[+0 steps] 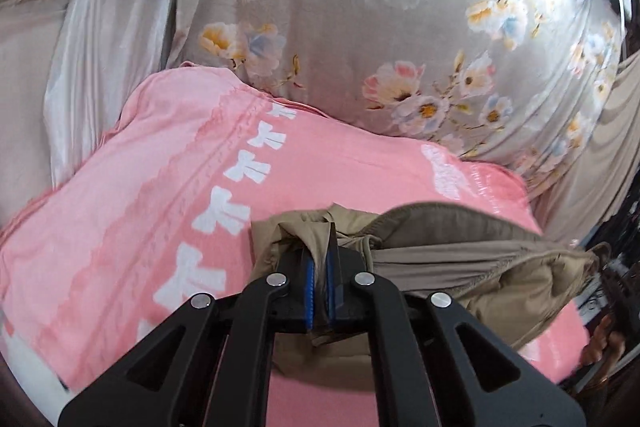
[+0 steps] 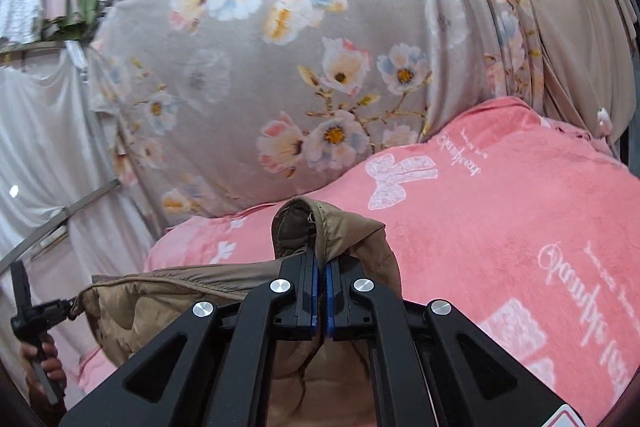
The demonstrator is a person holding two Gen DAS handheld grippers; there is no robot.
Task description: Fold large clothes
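A tan padded jacket (image 1: 500,275) hangs stretched between my two grippers, above a pink blanket (image 1: 140,195). My left gripper (image 1: 320,263) is shut on a bunched edge of the jacket, with cloth pinched between its blue pads. The jacket's brown lining shows along its upper edge to the right. In the right wrist view my right gripper (image 2: 322,263) is shut on another edge of the jacket (image 2: 168,299), which folds over the fingertips and trails left. The left gripper (image 2: 44,307) shows at the far left, held by a hand.
The pink blanket (image 2: 500,227) with white bows and lettering covers the surface below. A grey floral sheet (image 1: 380,27) hangs behind it. White drapes (image 2: 36,147) and a metal bar are at the left. Clothes hang at the upper left.
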